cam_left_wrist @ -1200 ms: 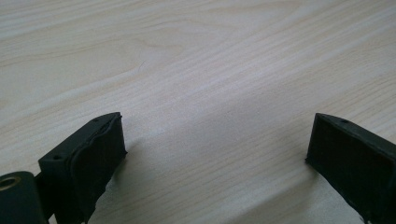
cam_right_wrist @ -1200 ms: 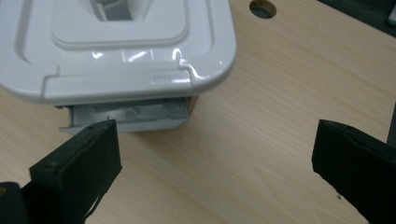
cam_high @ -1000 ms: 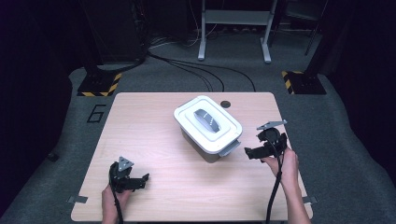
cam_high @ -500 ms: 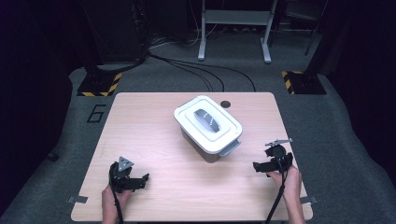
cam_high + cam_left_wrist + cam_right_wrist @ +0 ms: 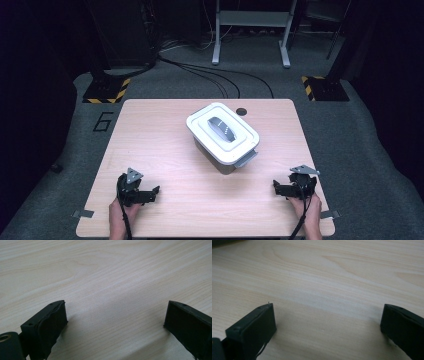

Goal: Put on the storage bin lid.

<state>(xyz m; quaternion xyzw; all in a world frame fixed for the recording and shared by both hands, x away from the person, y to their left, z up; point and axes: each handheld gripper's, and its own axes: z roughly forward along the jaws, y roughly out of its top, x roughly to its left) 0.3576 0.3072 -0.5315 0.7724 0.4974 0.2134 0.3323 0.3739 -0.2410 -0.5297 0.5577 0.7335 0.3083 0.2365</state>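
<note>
A white lidded box [image 5: 223, 135] with a grey handle on its lid sits closed in the middle of the wooden table [image 5: 165, 120]; a grey latch hangs at its near right corner. My left gripper [image 5: 150, 192] rests at the near left of the table, open, jaws pointing right. Its own view has the left gripper [image 5: 115, 315] jaws wide apart over bare wood. My right gripper [image 5: 276, 187] rests at the near right, open, jaws pointing left. The right gripper [image 5: 327, 317] holds nothing between its jaws.
A small dark round hole [image 5: 242, 111] lies in the tabletop behind the box. Beyond the table are floor cables [image 5: 215, 75], a metal stand [image 5: 250, 30] and yellow-black striped bases [image 5: 106, 91]. A "6" is marked on the floor [image 5: 102, 121] at left.
My right gripper has drawn back from the box's right side toward the near right of the table and come down onto it. The left gripper has stayed put.
</note>
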